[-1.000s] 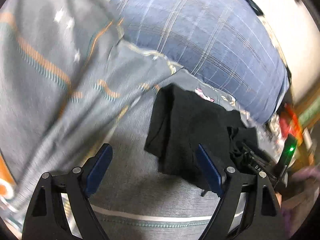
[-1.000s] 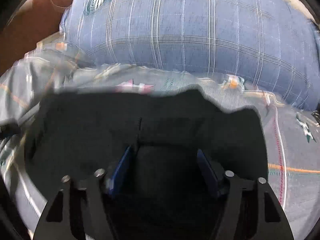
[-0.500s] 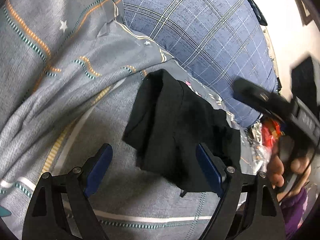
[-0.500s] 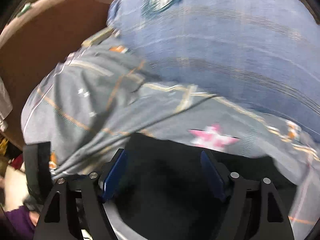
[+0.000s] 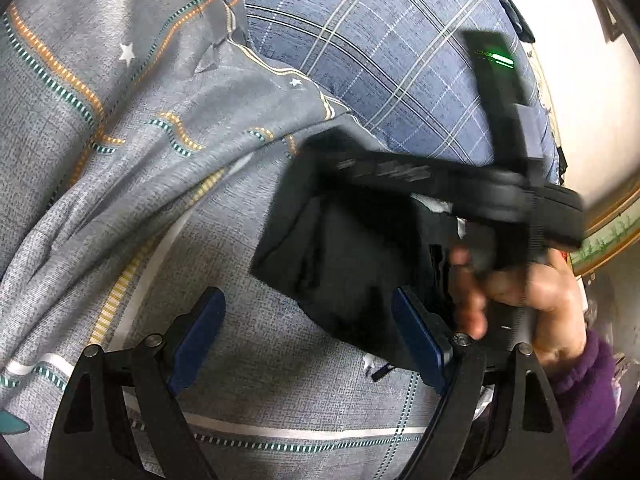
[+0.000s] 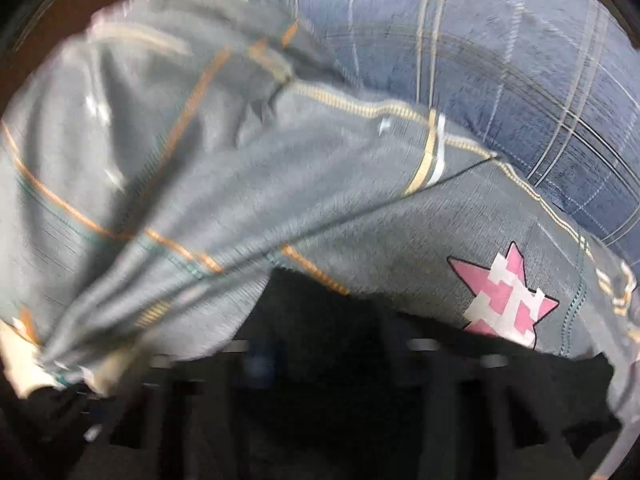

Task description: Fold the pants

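The black pants (image 5: 348,272) lie folded into a small bundle on a grey patterned bedsheet (image 5: 120,184). My left gripper (image 5: 306,342) stands open just in front of them, and its right pad (image 5: 416,340) is against the bundle's near edge. The right gripper's body (image 5: 400,172) hangs over the far side of the pants, tilted down, in a person's hand (image 5: 520,288). In the blurred right wrist view the pants (image 6: 360,420) fill the bottom of the frame. The right gripper (image 6: 332,360) is closing with dark cloth between its jaws; whether the pads press is hidden.
A blue plaid cushion (image 5: 380,60) bulges behind the pants. The bedsheet rises in folds (image 6: 200,200) on the left and carries a pink star (image 6: 508,300). A purple sleeve (image 5: 584,380) and a pale wall (image 5: 592,100) are at the right.
The right gripper has swung in from the right and now hangs over the pants, its jaws much narrower. The left gripper has stayed open in place.
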Motion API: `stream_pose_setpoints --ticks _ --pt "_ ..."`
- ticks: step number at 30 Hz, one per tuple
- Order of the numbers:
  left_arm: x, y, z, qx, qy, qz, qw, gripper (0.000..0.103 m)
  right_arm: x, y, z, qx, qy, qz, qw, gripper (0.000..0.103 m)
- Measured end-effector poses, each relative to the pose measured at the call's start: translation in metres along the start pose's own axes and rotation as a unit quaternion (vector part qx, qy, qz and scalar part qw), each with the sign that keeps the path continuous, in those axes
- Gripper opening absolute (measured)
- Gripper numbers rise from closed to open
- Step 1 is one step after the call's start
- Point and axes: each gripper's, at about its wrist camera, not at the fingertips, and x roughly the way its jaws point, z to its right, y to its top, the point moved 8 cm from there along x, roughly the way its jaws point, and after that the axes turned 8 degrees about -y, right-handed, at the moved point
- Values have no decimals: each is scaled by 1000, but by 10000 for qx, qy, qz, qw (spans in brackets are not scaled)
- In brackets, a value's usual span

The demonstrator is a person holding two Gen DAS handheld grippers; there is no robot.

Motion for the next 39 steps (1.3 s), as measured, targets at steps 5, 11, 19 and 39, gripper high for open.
stream_pose_setpoints --ticks 5,11,19,39 --pt "-4 5 4 1 -108 199 9997 85 -50 -5 30 851 767 469 9923 25" --pt "-5 -1 50 1265 -207 498 9905 85 -99 -18 56 1395 1459 1098 9732 25" --pt "1 -7 94 1992 -762 651 9748 85 -143 -62 96 2002 2044 1813 9409 25" --pt "143 -97 256 3548 -1572 -1343 9118 70 -115 -176 307 3641 1622 2166 8912 36"
